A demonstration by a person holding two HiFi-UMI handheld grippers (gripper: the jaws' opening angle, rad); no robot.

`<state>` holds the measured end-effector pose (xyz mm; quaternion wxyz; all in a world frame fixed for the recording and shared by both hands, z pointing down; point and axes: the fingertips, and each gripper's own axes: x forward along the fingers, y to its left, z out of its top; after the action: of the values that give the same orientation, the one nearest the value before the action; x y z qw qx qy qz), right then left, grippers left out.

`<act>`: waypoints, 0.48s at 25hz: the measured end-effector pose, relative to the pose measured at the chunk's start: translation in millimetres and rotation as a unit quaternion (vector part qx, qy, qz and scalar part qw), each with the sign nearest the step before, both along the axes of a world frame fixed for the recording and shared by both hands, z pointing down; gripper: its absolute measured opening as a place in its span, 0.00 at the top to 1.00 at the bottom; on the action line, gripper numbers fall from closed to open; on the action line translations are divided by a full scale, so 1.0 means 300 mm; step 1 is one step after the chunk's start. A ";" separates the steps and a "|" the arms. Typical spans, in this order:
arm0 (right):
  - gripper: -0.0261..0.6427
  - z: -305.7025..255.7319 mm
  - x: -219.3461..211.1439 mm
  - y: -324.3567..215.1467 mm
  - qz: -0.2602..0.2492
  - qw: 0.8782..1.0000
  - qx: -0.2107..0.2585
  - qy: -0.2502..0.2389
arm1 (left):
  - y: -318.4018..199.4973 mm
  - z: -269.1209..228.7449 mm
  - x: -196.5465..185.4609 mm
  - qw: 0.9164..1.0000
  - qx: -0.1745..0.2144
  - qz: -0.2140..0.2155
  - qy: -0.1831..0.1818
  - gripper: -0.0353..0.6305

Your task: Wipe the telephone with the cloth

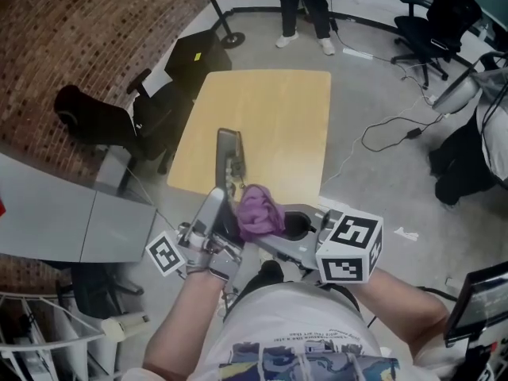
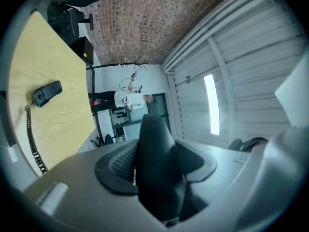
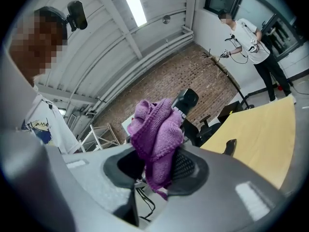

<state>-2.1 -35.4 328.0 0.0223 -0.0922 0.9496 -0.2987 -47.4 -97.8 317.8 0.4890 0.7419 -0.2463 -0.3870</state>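
Handset (image 2: 154, 153) sits lower centre, clamped in left gripper (image 1: 216, 222), jaws fairly wide on it. Right gripper (image 3: 157, 170) is pinched on bunched cloth (image 3: 155, 129), just beside it. Likely rigid, light, slick plastic with cord (image 2: 30, 134) drag, so grip mid-body.

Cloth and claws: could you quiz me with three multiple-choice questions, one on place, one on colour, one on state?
1. Where is the cloth? A on the table; B in the right claw; C on the floor.
2. Its colour? A purple; B white; C green.
3. The left claw is: A open and empty; B shut on a black handset; C out of view.
B, its pads pinch it; A, purple knit shows; B, the handset stands clamped between the pads.
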 end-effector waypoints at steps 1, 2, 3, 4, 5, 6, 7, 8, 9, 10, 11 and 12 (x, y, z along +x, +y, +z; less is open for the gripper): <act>0.78 0.006 0.003 0.008 -0.004 1.000 -0.001 0.003 | -0.002 0.004 0.002 1.000 -0.001 0.001 0.001 0.57; 0.78 0.011 0.009 0.016 -0.006 1.000 -0.001 0.007 | -0.004 0.008 0.006 1.000 -0.002 0.002 0.003 0.57; 0.78 0.015 0.019 0.023 -0.007 1.000 0.000 0.010 | -0.003 0.012 0.013 1.000 -0.002 0.004 0.004 0.57; 0.78 0.016 0.033 0.028 -0.006 1.000 0.002 0.011 | -0.003 0.015 0.022 1.000 -0.002 0.005 0.005 0.57; 0.78 0.011 0.048 0.029 -0.003 1.000 0.006 0.012 | -0.003 0.018 0.031 1.000 -0.002 0.006 0.006 0.57; 0.78 0.000 0.062 0.027 0.000 1.000 0.012 0.011 | -0.003 0.020 0.039 1.000 -0.002 0.008 0.006 0.57; 0.78 -0.018 0.073 0.022 0.002 1.000 0.019 0.009 | -0.005 0.022 0.043 1.000 -0.002 0.009 0.006 0.57; 0.78 -0.042 0.079 0.016 0.005 1.000 0.028 0.006 | -0.008 0.023 0.044 1.000 -0.003 0.010 0.007 0.57; 0.78 -0.072 0.080 0.009 0.007 0.999 0.037 0.001 | -0.011 0.023 0.040 1.000 -0.004 0.010 0.008 0.57; 0.78 -0.104 0.077 0.001 0.010 0.999 0.046 -0.006 | -0.015 0.021 0.034 1.000 -0.004 0.010 0.009 0.57; 0.78 -0.137 0.069 -0.005 0.011 0.998 0.055 -0.014 | -0.020 0.018 0.028 1.000 -0.003 0.010 0.010 0.57; 0.78 -0.167 0.059 -0.007 0.010 0.998 0.063 -0.021 | -0.023 0.016 0.024 1.000 -0.002 0.010 0.010 0.56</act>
<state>15.7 -37.4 277.9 0.0512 -0.0940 0.9648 -0.2400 -40.2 -104.7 322.5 0.4971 0.7393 -0.2348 -0.3887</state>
